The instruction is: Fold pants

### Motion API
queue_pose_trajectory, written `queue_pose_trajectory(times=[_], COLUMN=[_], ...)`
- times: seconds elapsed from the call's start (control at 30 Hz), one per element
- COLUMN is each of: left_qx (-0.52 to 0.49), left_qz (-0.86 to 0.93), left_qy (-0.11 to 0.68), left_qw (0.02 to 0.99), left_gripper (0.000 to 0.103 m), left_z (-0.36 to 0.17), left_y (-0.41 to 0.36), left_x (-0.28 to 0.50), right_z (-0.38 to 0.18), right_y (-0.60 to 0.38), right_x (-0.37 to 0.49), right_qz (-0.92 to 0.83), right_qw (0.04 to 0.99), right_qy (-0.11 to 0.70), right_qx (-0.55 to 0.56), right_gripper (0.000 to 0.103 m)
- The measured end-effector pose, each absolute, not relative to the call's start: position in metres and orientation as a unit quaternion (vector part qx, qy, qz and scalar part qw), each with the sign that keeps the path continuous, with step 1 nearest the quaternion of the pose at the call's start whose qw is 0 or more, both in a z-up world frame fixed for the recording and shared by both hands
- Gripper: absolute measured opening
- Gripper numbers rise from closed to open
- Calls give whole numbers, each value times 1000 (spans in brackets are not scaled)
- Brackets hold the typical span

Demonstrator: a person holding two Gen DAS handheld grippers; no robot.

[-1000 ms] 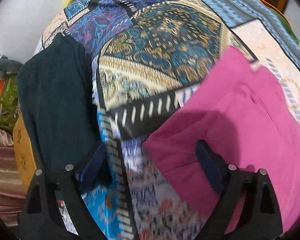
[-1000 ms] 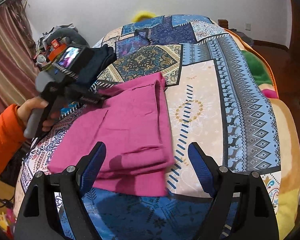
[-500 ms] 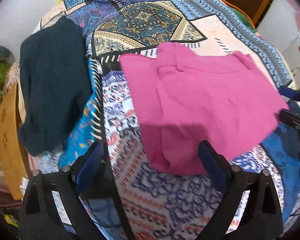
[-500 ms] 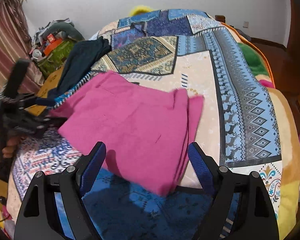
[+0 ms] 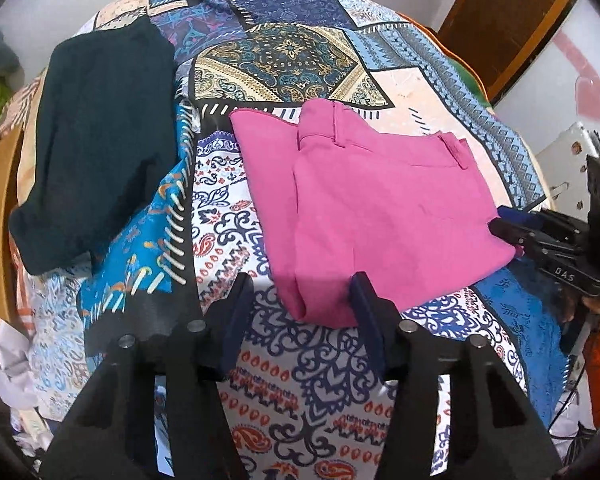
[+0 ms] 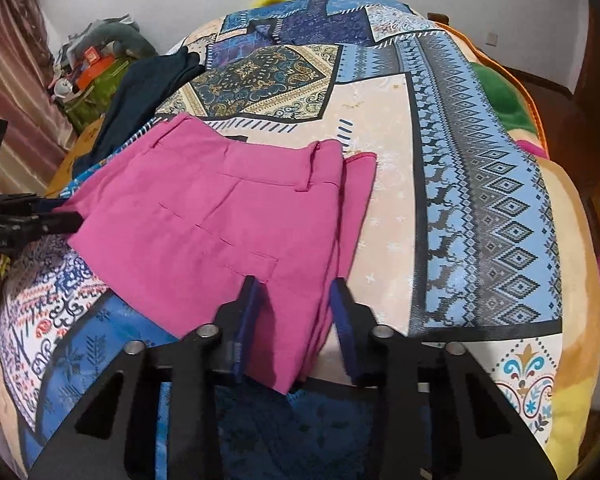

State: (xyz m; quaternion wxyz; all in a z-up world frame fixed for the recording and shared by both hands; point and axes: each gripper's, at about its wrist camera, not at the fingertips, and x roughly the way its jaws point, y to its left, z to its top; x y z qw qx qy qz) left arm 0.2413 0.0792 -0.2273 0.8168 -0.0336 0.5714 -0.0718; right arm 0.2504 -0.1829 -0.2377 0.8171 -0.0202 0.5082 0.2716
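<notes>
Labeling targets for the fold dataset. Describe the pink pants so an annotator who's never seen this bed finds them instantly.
Start at the bed's patchwork bedspread, covered in blue, cream and navy prints. Near its middle lies one flat folded garment, the pink pants, waistband and belt loops on the far side. They are the only plain magenta piece; the neighbouring dark garment towards the bed's edge is almost black-green.

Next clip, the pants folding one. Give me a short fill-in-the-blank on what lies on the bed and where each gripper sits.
1. The folded pants on the bedspread are ____ in colour.
2. Apart from them, near the bed's edge, lies a ____ garment.
3. In the right wrist view, the right gripper has a corner of the ____ between its closing jaws.
4. The left gripper straddles another ____ of the pants.

Missing words: pink; dark; pants; corner
</notes>
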Motion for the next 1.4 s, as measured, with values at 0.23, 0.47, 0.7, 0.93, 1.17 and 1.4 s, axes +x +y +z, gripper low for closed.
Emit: queue_pose_trajectory(times=[0.23, 0.47, 0.7, 0.93, 1.17, 1.4], left_qx=[-46, -9, -2, -18, 16, 74], left_qz=[-42, -39, -65, -73, -126, -139], left_qy=[570, 535, 514, 544, 571, 593], left_qw=[819, 844, 855, 836, 811, 790], left_gripper=[46, 47, 70, 77, 77, 78], left_z=[-222, -192, -178, -206, -237, -259], left_y=[107, 105, 78, 66, 42, 32], left_x=[230, 240, 283, 319, 330, 322], right_z=[-237, -209, -192, -213, -233, -240], right_y=[-193, -191, -163, -153, -142, -127], right_x=[247, 247, 264, 286, 294, 287], right_qz=[258, 261, 287, 271, 319, 346], right_qw=[819, 832, 838, 834, 795, 778], right_qy=[512, 486, 463, 480, 513, 523], right_qx=[-41, -51, -28, -5, 51, -30], right_gripper=[30, 43, 51, 61, 61, 61])
